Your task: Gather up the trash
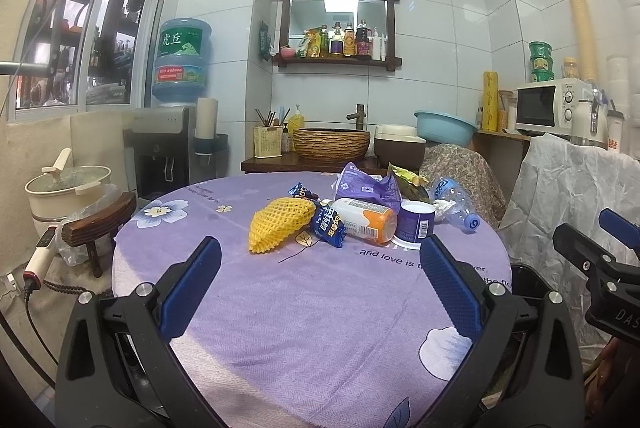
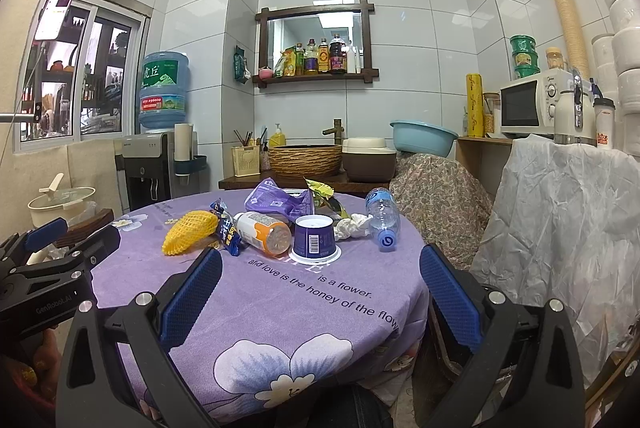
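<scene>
Purple tabletop [image 2: 280, 308] is seen w/ trash clustered at far side: purple bag [image 2: 276, 202], clear bottle [image 2: 383, 216], yellow foam net [image 2: 191, 231], upturned cup [image 2: 315, 238]. Left gripper [image 1: 320, 278] & right gripper [image 2: 320, 282] are held w/ jaws wide, empty, near edge.

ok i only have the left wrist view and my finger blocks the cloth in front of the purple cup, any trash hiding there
observer: no. In the right wrist view, that patch of the tablecloth in front of the purple cup carries only printed lettering.
operator: is the right gripper holding anything
observer: no. The right gripper is open and empty, its fingers short of the pile.
operator: whats the white bit by the bottle
observer: a crumpled white tissue, lying between the cup and the clear bottle.
</scene>
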Available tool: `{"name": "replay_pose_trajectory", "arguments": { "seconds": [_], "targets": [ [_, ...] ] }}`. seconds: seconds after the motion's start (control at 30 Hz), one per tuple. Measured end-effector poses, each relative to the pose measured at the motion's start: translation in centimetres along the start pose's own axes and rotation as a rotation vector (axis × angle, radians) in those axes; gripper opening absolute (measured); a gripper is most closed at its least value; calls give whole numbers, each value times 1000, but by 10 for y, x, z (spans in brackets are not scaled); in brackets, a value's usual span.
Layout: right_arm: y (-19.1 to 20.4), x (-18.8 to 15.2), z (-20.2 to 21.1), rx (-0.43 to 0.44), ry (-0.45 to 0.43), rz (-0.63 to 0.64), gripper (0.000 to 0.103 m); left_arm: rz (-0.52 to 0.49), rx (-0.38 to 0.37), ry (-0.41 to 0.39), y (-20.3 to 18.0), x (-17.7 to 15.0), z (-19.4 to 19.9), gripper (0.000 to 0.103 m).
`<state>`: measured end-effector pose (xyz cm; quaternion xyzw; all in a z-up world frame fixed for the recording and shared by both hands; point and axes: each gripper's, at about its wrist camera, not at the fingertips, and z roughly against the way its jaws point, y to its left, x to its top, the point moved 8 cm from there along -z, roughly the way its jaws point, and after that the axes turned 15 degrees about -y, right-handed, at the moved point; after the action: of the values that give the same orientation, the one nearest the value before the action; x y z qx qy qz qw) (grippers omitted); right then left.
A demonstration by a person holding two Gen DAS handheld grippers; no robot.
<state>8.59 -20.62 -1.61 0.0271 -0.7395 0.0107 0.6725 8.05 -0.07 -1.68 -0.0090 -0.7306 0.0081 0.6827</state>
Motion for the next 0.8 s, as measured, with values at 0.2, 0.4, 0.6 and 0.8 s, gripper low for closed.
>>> {"name": "replay_pose_trajectory", "arguments": {
  "seconds": [0.2, 0.4, 0.6, 0.8],
  "targets": [
    [0, 0, 0, -1, -2, 1, 98, -2, -1, -1, -1, 0, 0, 98],
    [0, 0, 0, -1, 0, 0, 98, -3, -2, 0, -3, 0, -2, 98],
    [0, 0, 0, 0, 0, 0, 98, -1, -1, -1, -4, 0, -4, 98],
    [0, 0, 0, 0, 0, -1, 98, -3, 0, -2, -1, 0, 0, 98]
  ]
}}
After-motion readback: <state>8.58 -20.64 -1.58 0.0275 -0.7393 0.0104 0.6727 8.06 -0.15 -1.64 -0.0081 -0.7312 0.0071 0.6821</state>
